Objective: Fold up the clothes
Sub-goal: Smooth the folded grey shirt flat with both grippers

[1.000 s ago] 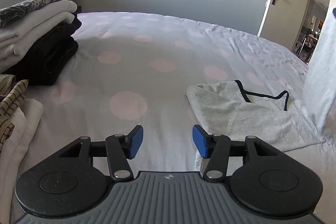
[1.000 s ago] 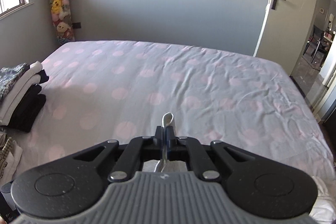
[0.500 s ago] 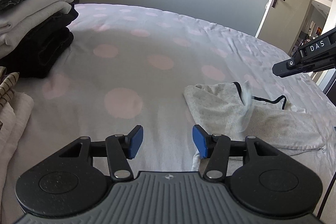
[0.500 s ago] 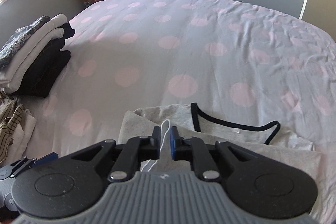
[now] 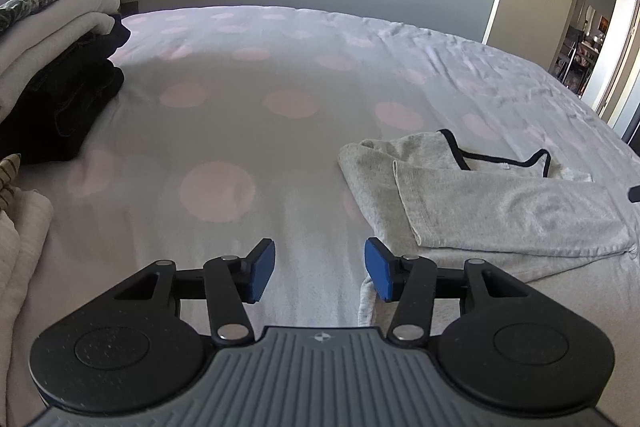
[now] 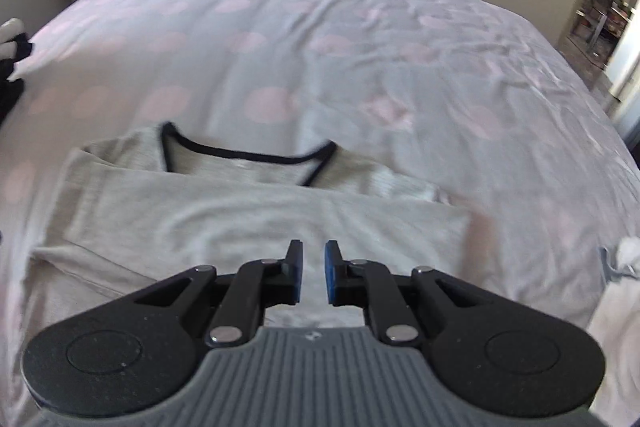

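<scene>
Left wrist view: stack of folded clothes (image 5: 60,67) upper left, grey top (image 5: 500,203) folded right of centre on spotted bed (image 5: 280,75), left gripper (image 5: 319,269) jaws wide apart, empty; right wrist view: grey top centre, right gripper (image 6: 312,277) jaws slightly apart over it, holding nothing.

Grey top (image 5: 500,203): soft heathered knit cloth, matt, w/ black ribbed trim at neck. Bed sheet (image 5: 248,131): smooth matt cotton-like cloth, pink dots, lightly creased at the right. Left gripper (image 5: 319,269) & right gripper (image 6: 312,277): matt black speckled plastic, shiny metal pivots, blue rubbery-looking pads.
</scene>
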The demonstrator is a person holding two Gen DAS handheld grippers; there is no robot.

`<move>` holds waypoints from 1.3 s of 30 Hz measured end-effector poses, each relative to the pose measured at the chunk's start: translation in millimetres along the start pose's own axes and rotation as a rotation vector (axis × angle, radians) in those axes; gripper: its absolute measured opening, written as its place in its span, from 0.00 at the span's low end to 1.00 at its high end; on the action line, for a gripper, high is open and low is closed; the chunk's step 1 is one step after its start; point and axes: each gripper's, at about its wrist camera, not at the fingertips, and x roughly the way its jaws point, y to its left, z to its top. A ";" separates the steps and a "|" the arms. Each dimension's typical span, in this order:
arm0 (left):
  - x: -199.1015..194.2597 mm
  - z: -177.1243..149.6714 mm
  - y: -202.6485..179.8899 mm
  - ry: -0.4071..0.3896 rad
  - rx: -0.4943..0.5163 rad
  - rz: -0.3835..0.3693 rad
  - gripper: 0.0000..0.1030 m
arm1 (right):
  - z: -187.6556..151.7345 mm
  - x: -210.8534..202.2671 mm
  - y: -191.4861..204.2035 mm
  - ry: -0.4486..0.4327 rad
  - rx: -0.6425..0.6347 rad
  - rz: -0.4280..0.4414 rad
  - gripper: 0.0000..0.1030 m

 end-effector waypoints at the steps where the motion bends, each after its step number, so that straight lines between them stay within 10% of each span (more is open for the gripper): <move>1: 3.0 -1.4 -1.0 0.009 0.007 0.007 0.57 | -7.4 4.0 -19.1 0.009 0.035 -0.028 0.14; 5: 12.9 -5.4 -3.3 0.038 0.026 0.037 0.57 | -32.4 15.9 -80.9 0.017 0.208 -0.055 0.30; 16: 30.3 -11.5 -3.9 0.087 0.065 0.082 0.57 | -76.0 64.8 -108.0 0.058 0.269 -0.004 0.28; 28: 8.6 -22.2 -14.2 0.176 0.089 0.108 0.57 | -91.9 34.0 -109.1 0.037 0.286 -0.016 0.30; 39: -29.9 -56.6 -27.9 0.291 0.064 0.130 0.57 | -177.6 -15.7 -113.9 0.070 0.382 -0.026 0.41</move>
